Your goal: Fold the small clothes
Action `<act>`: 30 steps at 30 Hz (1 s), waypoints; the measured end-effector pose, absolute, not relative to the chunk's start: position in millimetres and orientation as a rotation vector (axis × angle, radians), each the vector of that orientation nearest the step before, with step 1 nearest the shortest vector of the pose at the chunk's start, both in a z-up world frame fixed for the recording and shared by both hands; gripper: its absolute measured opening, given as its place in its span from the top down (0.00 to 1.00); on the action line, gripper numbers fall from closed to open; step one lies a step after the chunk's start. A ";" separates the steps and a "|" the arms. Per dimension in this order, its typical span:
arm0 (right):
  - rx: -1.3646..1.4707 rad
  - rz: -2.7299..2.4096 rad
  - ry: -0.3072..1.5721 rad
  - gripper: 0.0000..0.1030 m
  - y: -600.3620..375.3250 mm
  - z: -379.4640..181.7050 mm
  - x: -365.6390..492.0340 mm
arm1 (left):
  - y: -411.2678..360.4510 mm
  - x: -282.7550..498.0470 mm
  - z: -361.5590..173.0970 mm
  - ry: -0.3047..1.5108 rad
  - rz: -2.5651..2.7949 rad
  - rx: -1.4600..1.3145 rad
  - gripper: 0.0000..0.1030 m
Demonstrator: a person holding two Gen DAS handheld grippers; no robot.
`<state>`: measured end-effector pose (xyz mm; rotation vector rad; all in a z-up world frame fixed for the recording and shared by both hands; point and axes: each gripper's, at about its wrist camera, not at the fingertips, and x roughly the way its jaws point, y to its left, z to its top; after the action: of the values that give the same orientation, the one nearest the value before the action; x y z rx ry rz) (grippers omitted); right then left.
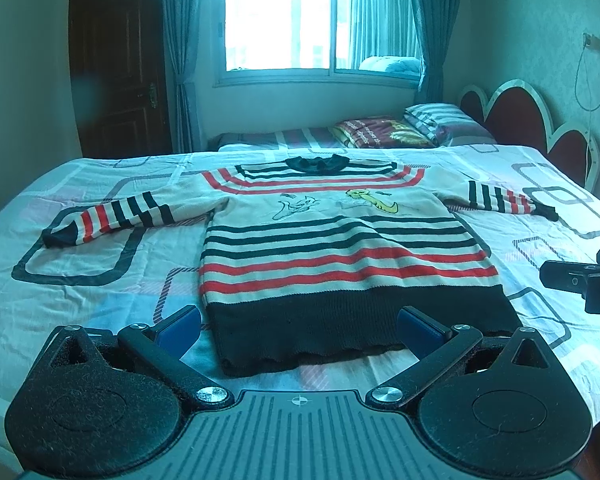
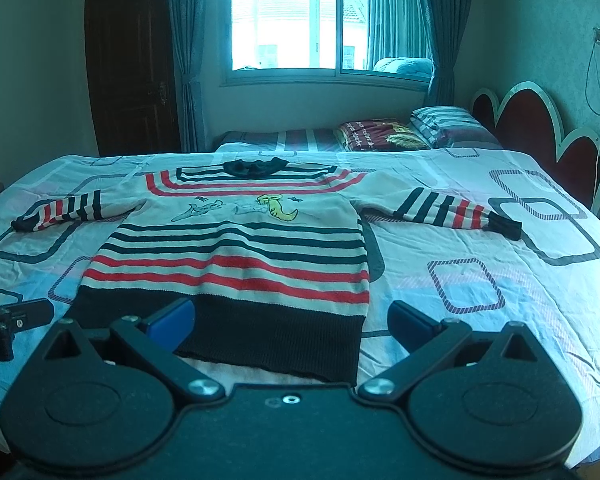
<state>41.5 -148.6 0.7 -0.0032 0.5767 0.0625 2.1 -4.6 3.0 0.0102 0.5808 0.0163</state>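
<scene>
A striped sweater (image 1: 340,248) lies flat on the bed (image 1: 100,312); left gripper (image 1: 300,326) and right gripper (image 2: 290,318) hover near its hem, fingers spread, seemingly touching nothing.

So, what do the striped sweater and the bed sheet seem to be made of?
Striped sweater: apparently knitted yarn, matte; ribbed texture shows on its dark hem, and it looks thick. Bed sheet: probably thin woven cotton or a blend, printed, with fine creases.

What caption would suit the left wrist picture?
Open left gripper poised at the dark hem of a striped child's sweater spread flat on a patterned bedsheet.
</scene>
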 end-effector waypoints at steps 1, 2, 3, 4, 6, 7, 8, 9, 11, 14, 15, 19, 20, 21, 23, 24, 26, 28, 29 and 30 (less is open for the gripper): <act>-0.003 0.062 0.577 0.01 -148.8 0.5 41.5 | -4.6 2.5 2.7 0.580 0.016 0.011 0.00; -0.003 0.063 0.578 0.01 -148.7 -0.4 41.1 | -4.8 2.4 2.6 0.580 0.016 0.011 0.00; -0.003 0.064 0.577 0.01 -148.9 -0.6 40.8 | -4.9 2.5 2.6 0.580 0.015 0.010 0.00; -0.003 0.063 0.578 0.01 -148.7 -0.4 40.9 | -5.1 2.6 2.6 0.581 0.016 0.011 0.00; -0.002 0.063 0.577 0.01 -148.9 -0.4 40.7 | -5.0 2.5 2.7 0.579 0.017 0.011 0.00; -0.001 0.062 0.576 0.01 -148.9 -0.4 40.7 | -5.7 2.7 2.8 0.579 0.017 0.011 0.00; -0.001 0.062 0.576 0.01 -149.1 0.0 40.7 | -5.6 2.5 2.8 0.578 0.018 0.012 0.00; 0.000 0.062 0.575 0.01 -149.4 0.1 40.6 | -5.7 2.6 3.0 0.577 0.018 0.012 0.00; 0.002 0.062 0.573 0.01 -149.9 1.1 40.9 | -7.9 2.3 3.8 0.572 0.016 0.015 0.00; 0.002 0.066 0.570 0.01 -149.4 2.3 40.2 | -9.6 1.9 4.9 0.567 0.014 0.020 0.00; 0.002 0.067 0.570 0.01 -149.7 2.5 40.4 | -9.7 1.8 4.9 0.566 0.015 0.020 0.00; 0.002 0.067 0.571 0.01 -149.5 3.1 40.8 | -8.9 1.2 5.1 0.566 0.016 0.018 0.00; 0.003 0.067 0.571 0.01 -149.6 3.1 40.5 | -9.0 1.2 5.4 0.567 0.016 0.018 0.00; 0.002 0.066 0.571 0.01 -149.5 3.2 40.7 | -9.2 0.9 5.4 0.567 0.016 0.019 0.00; 0.001 0.067 0.572 0.01 -149.9 3.2 40.6 | -9.1 1.4 5.2 0.567 0.017 0.020 0.00; 0.001 0.067 0.572 0.01 -149.9 3.1 40.6 | -9.1 1.4 5.2 0.567 0.017 0.019 0.00; 0.001 0.067 0.572 0.01 -150.2 3.1 40.2 | -9.2 1.4 5.2 0.567 0.017 0.020 0.00; 0.001 0.067 0.572 0.01 -150.2 3.0 40.2 | -9.1 1.4 5.3 0.567 0.017 0.019 0.00; 0.001 0.067 0.571 0.01 -150.2 3.0 40.1 | -9.1 1.4 5.3 0.567 0.016 0.019 0.00; 0.001 0.066 0.571 0.01 -150.2 3.0 40.1 | -9.2 1.2 5.2 0.566 0.017 0.019 0.00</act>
<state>40.1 -150.2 3.0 0.0010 0.5711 0.0663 1.2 -9.2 5.2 0.0193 0.5663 0.0175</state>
